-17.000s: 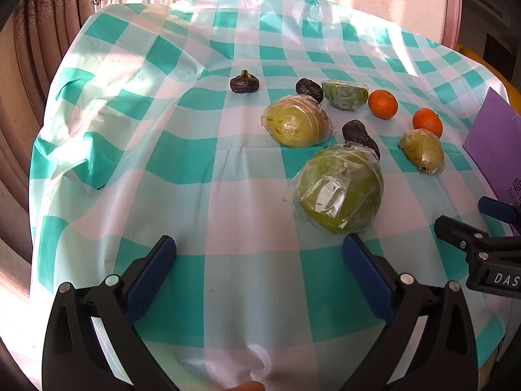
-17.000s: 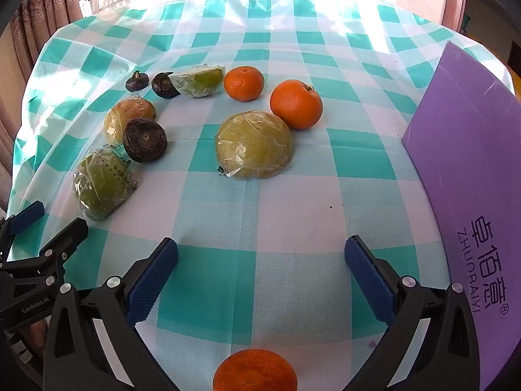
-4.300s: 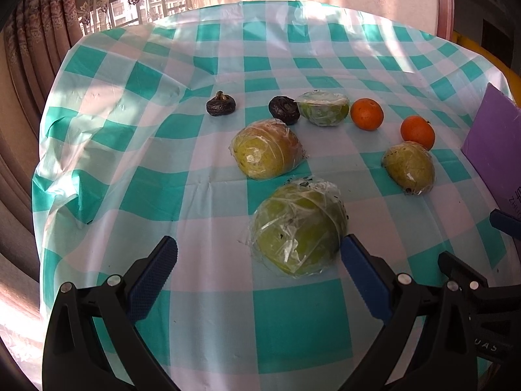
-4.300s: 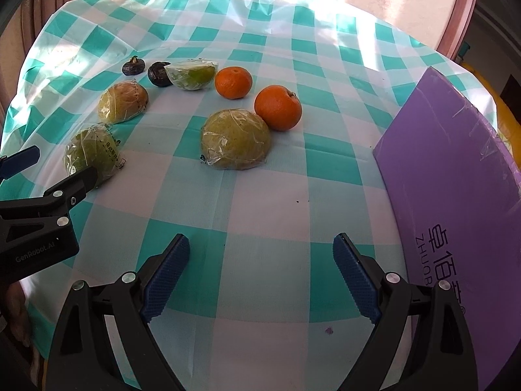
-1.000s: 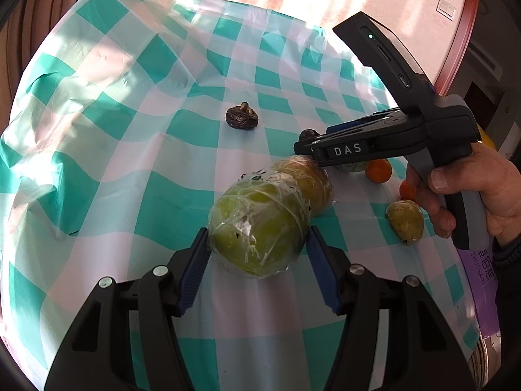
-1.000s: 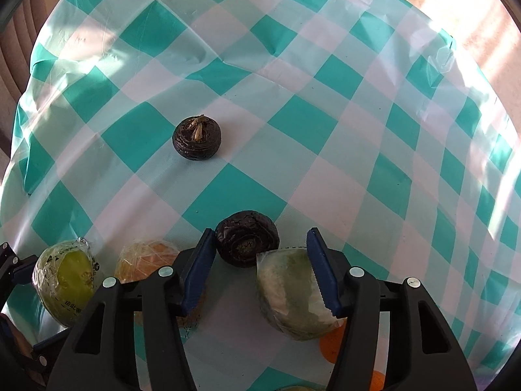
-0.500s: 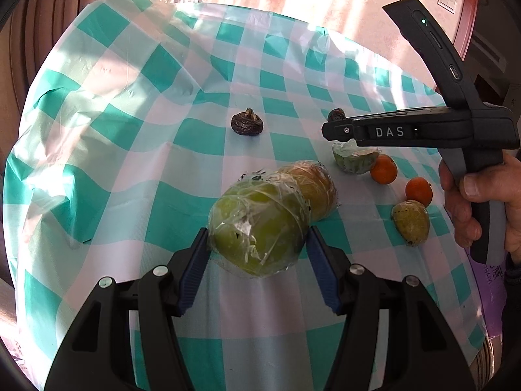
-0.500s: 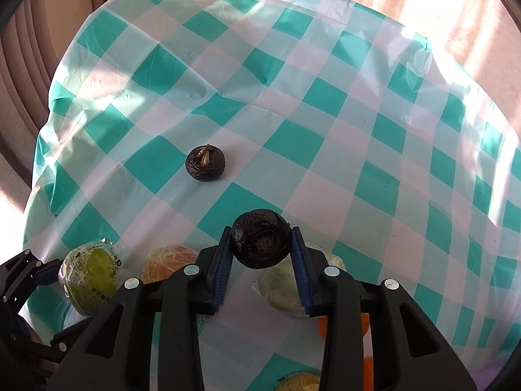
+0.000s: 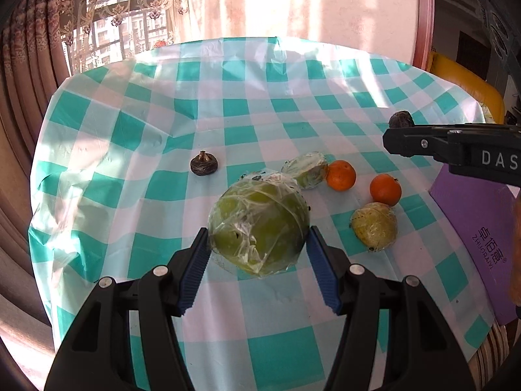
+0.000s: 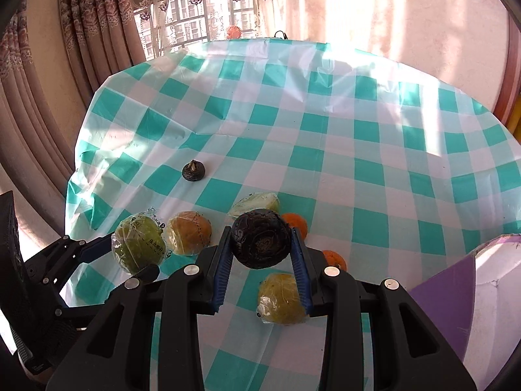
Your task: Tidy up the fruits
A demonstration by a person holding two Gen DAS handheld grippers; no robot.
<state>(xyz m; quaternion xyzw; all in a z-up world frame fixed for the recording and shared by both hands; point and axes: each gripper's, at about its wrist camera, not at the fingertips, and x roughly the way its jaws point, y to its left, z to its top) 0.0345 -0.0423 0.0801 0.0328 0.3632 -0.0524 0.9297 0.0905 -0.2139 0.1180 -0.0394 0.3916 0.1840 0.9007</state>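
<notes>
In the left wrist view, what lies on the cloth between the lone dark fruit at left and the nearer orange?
A plastic-wrapped green fruit piece lies between the dark fruit and the orange, touching or nearly touching the orange; the left wrist view shows it.

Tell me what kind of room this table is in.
Most likely a home dining or living room: a round table under a checked tablecloth, heavy patterned curtains beside a window looking onto apartment blocks, and loose fruit laid out on the cloth.
</notes>
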